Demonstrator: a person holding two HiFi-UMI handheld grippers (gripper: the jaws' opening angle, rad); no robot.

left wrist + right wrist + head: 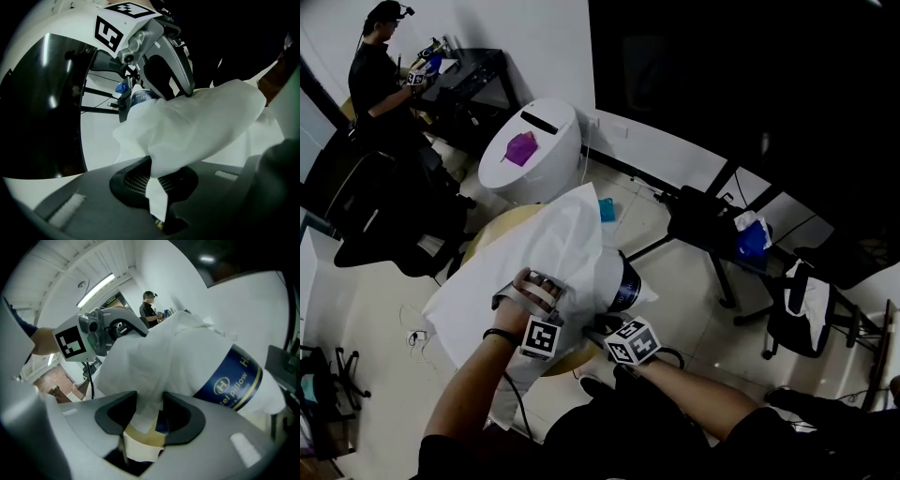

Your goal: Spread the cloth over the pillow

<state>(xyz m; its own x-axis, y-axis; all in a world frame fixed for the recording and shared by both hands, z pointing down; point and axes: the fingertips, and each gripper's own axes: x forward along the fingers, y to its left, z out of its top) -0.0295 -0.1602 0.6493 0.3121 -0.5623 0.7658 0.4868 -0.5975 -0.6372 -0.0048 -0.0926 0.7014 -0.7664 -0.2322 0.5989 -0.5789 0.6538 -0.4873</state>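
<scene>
White cloth (567, 234) covered most of your pillow (625, 283), didn't it?

It did. You had the pillow lying across the round counter (486, 242), and only its navy-banded end showed, out at the counter's right edge. The cloth also hung past the counter's left edge.

And your left tool (534, 284)?

You held it closed on a fold of the cloth, at the counter's near edge. In the left gripper view, a narrow strip of white fabric ran down between the pads (133, 174), which were clamped on it.

What about your right tool (606, 323)?

Its jaws stood wide. You had it just beside the left one, at the pillow's banded end. In the right gripper view, a hanging fold of cloth and the pillow's navy-and-gold edge sat between the spread pads (176, 416).

Was anything else around you?

A white rounded container (546, 127) with a purple thing (522, 148) on top stood just past the counter's far edge. Well beyond it, another person (377, 75) stood at a dark desk.
</scene>
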